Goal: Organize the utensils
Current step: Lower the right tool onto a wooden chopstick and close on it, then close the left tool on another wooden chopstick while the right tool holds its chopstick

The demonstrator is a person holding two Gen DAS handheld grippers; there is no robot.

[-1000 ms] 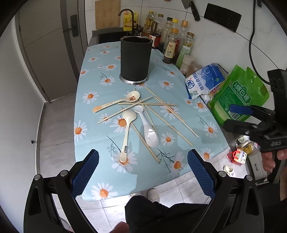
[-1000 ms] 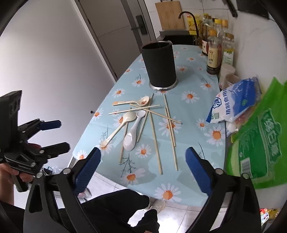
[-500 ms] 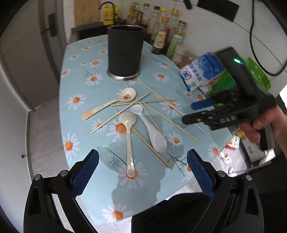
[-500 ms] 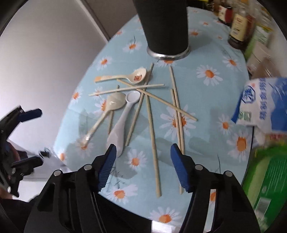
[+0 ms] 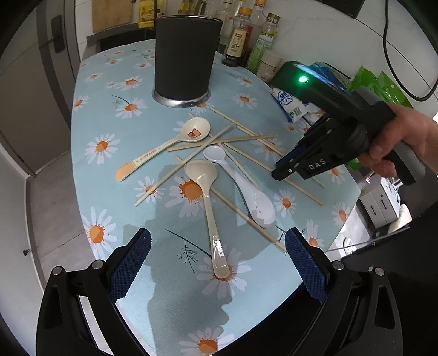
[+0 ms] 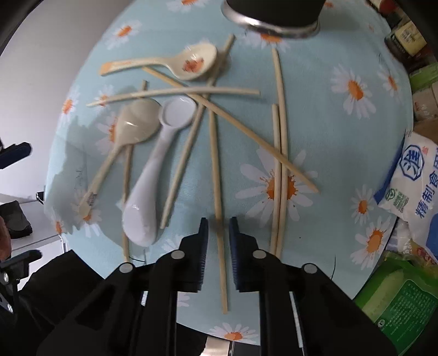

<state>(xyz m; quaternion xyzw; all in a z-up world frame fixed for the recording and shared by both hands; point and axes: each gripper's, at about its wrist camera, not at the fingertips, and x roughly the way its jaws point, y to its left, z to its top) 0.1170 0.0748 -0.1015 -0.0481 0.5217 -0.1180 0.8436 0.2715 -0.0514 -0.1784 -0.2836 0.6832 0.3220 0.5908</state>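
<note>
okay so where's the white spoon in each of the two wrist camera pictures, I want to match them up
Left wrist view: the white spoon lies right of centre, running diagonally down-right, beside the beige spoon.
Right wrist view: the white spoon lies left of centre, its wide end near the right gripper, which straddles a chopstick.
Shared landmark: the black utensil holder at the top.

Daisy-print blue tablecloth — seemingly cream spoons

On the table, the utensil holder stands behind the scattered chopsticks and three spoons; bottles and a salt bag sit to the right.
</note>
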